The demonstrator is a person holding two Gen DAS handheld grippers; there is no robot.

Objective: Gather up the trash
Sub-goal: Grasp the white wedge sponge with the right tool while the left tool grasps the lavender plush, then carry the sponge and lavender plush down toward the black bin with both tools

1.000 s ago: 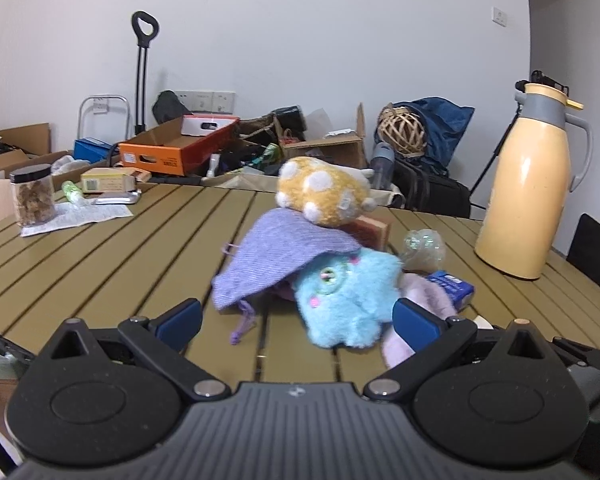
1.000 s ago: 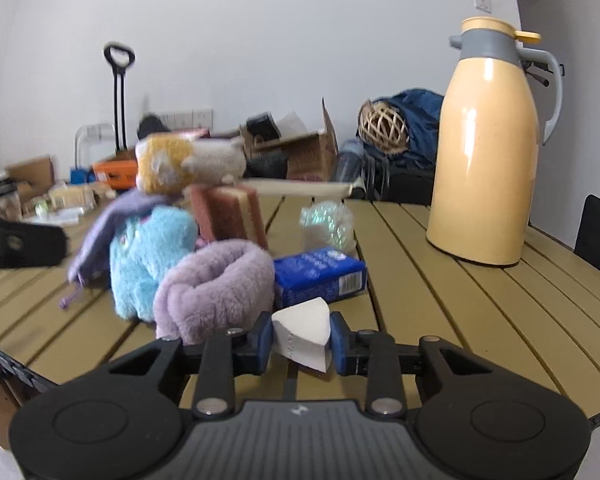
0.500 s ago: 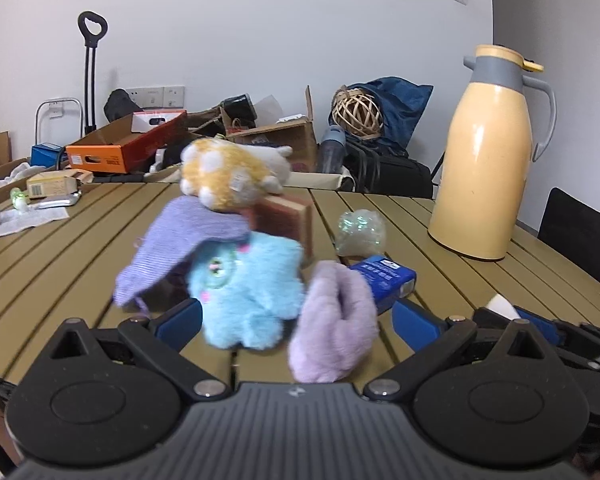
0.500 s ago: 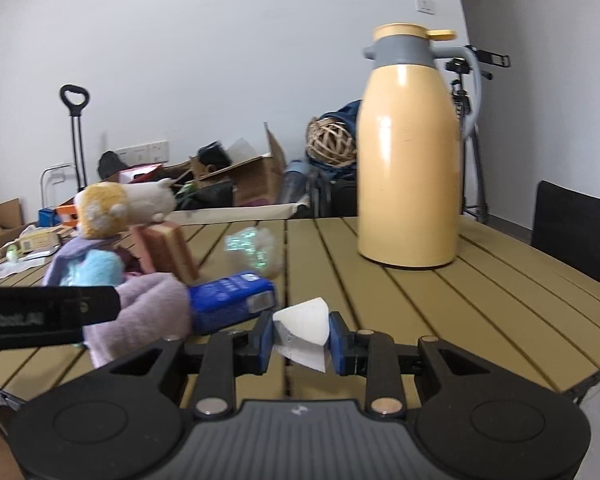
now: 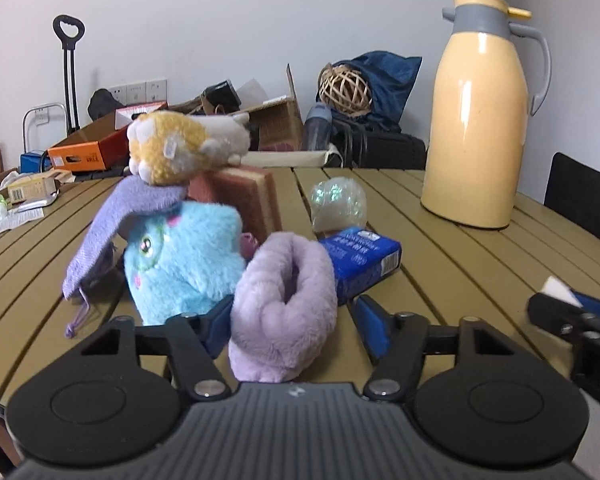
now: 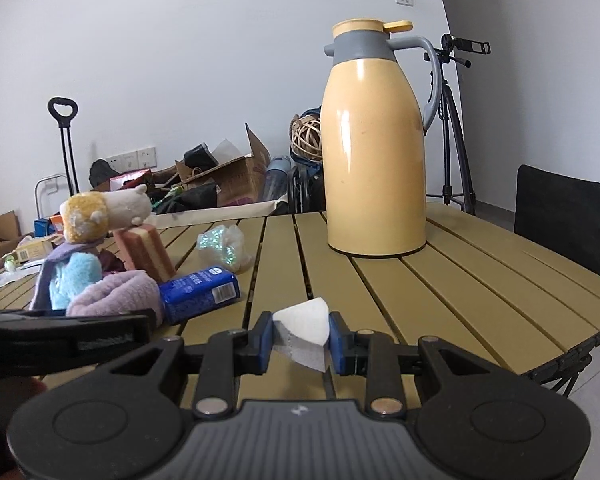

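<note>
The right gripper [image 6: 300, 340] is clamped on a white wedge of crumpled paper [image 6: 302, 330], held just above the slatted bench [image 6: 480, 292] in front of the yellow flask [image 6: 376, 152]. The flask stands upright toward the far side of the bench.

The left gripper [image 5: 292, 326] has just been closing and its jaws now stand half-way in — a lilac fluffy slipper [image 5: 284, 304] sits between them. The left pad is against the slipper's side; the right pad appears to stand a little off it, so no firm grip shows.

Left of the flask lies the rest of the pile: a blue packet [image 5: 362, 258] touching the slipper's far side, a crumpled clear wrapper [image 5: 338, 204] behind the packet, and a pink-and-yellow sponge [image 5: 240, 200] standing on edge. A blue plush toy [image 5: 176, 256] leans beside the slipper under a purple cloth [image 5: 116, 216], with a yellow-and-white plush [image 5: 180, 148] lying on top of the cloth and sponge.
</note>
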